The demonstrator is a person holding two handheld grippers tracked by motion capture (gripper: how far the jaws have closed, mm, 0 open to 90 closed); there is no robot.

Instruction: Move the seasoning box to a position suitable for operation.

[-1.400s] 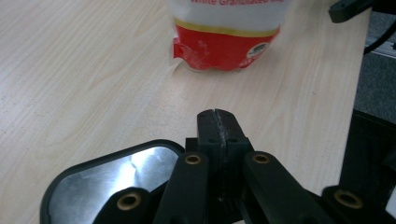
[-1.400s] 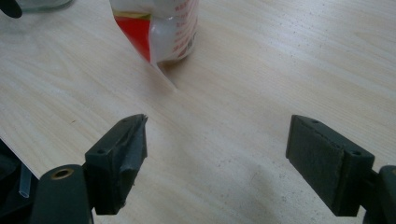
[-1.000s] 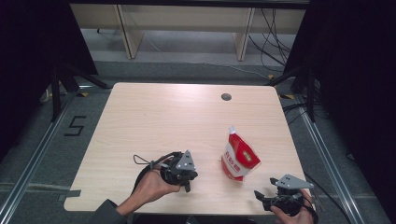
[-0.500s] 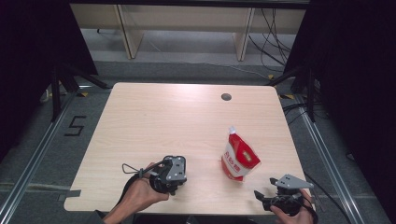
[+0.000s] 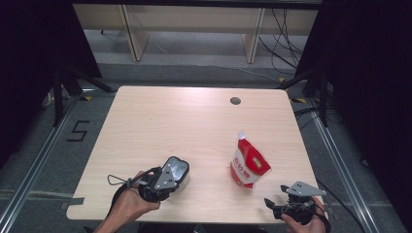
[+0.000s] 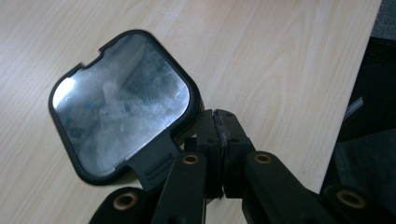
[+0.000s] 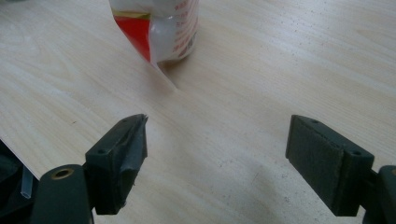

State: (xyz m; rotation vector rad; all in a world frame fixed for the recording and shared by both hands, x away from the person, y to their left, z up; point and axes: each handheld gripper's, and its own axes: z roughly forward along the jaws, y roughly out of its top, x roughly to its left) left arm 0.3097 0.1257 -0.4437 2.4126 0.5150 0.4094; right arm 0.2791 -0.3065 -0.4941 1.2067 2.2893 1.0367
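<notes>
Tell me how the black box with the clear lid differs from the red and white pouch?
The black box is squat, rigid and dark; the pouch is soft, red and white. The box is clamped at its rim tab by the left gripper; the pouch stands upright, untouched, apart from the open right gripper. Both are on the table.

The table is pale wood with a fine lengthwise grain and one dark round hole near its far edge. The pouch is red and white with a white spout. The lid has a black frame around a clear, frosty grey pane. Both grippers are black, with brass-coloured rivets.
</notes>
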